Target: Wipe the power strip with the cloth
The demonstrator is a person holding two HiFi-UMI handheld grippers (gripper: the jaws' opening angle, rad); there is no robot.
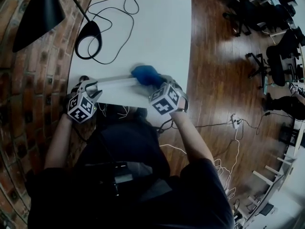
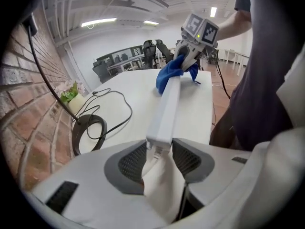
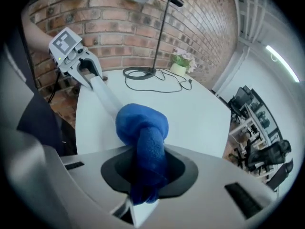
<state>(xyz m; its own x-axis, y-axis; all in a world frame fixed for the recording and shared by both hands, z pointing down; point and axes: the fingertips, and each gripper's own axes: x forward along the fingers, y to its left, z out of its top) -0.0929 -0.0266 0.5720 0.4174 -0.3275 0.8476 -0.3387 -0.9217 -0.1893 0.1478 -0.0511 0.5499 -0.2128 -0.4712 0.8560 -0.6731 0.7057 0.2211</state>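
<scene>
So the power strip point(image 2: 167, 106) sits across the near edge of the white table point(image 1: 157, 27), stretched between the two tools. The left tool point(image 2: 159, 155) has one end of it. Its jaws are about halfway apart with the pads pressed on both sides of the strip, so it's clamped. Something white runs down from that end between the jaws, maybe the strip's cord, but I can't tell. The rest of the strip points away toward the right tool point(image 3: 150, 168).

That one is clenched on the blue cloth point(image 3: 143, 123), jaws fairly narrow, with a twisted bit of fabric pinched between them. The rest of the cloth is bunched into a ball out front, and the ball sits right on the far end of the strip, covering it. I honestly can't tell whether the strip lies flat on the table or is raised a bit.

Further back on the table there's a black lamp base point(image 1: 88, 39) with its black cord point(image 1: 119, 13) looped around. A small pale pot point(image 3: 179, 69) with a green plant in it stands at the far edge, by the brick wall point(image 3: 119, 23).
</scene>
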